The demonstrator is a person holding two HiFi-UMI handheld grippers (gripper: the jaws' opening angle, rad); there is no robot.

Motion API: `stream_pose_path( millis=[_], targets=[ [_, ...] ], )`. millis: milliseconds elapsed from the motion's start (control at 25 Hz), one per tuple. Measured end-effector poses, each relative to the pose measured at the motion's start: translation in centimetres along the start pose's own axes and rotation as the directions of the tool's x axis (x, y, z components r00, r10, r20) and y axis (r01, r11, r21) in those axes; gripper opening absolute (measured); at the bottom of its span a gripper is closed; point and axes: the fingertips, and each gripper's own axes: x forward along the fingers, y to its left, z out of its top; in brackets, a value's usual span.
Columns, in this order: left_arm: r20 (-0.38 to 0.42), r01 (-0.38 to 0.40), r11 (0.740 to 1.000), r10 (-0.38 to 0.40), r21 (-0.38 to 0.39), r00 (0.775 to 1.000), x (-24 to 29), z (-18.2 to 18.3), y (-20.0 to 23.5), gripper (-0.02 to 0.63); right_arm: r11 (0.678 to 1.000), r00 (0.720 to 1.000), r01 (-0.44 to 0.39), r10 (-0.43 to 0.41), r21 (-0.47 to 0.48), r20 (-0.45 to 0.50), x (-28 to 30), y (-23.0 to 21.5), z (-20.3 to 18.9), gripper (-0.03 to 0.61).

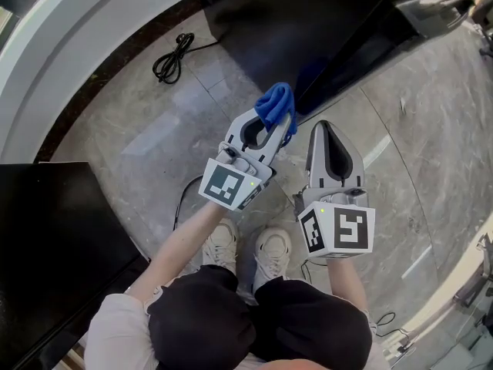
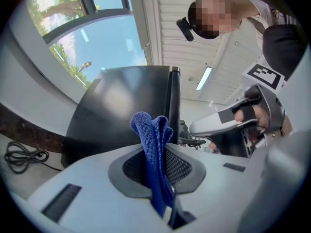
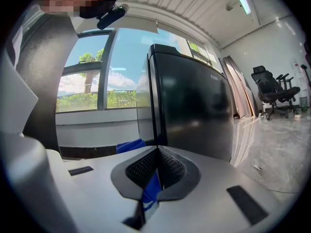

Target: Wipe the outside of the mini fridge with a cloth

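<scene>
Left hand-held gripper (image 1: pixel 280 123) clenched on blue cloth (image 1: pixel 275 101), bunched above the jaws: soft, light, limp, best pinched mid-fold as here. Right hand-held gripper (image 1: pixel 324 128) closed, seemingly empty. Just beyond, black mini fridge (image 1: pixel 308 29): heavy, rigid, probably slick.

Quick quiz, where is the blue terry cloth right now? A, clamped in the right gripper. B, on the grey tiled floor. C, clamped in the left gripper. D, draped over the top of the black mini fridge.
C: the blue terry cloth stands pinched between the closed jaws of the left gripper, in front of the black mini fridge.
</scene>
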Motion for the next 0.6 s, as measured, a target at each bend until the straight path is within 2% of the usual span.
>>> stream_pose_path(
  millis=[120, 240, 360, 440, 600],
  targets=[
    [0.019, -0.114, 0.993, 0.114, 0.020, 0.993, -0.8, 0.5, 4.6, 0.057, 1.000, 1.000, -0.011, 0.011, 0.004, -0.009, 0.5, 0.1, -0.4, 0.011],
    [0.038, -0.213, 0.976, 0.212, 0.038, 0.977, -1.2, 1.2, 9.2, 0.058, 0.999, 0.999, -0.031, 0.031, 0.012, -0.034, 1.5, 0.6, -1.3, 0.011],
    [0.046, -0.268, 0.955, 0.264, 0.126, 0.963, -0.8, 1.5, 13.4, 0.057, 0.999, 0.997, -0.052, 0.052, 0.015, -0.053, 2.6, 1.5, -2.0, 0.011],
    [0.037, -0.306, 0.939, 0.304, 0.157, 0.952, -0.6, 1.2, 16.5, 0.057, 0.998, 0.996, -0.066, 0.067, 0.017, -0.066, 3.3, 2.2, -2.6, 0.011],
    [-0.026, -0.343, 0.904, 0.361, 0.254, 0.932, 0.6, -0.9, 21.9, 0.058, 0.995, 0.990, -0.095, 0.096, 0.024, -0.100, 5.2, 3.4, -3.7, 0.011]
  ],
)
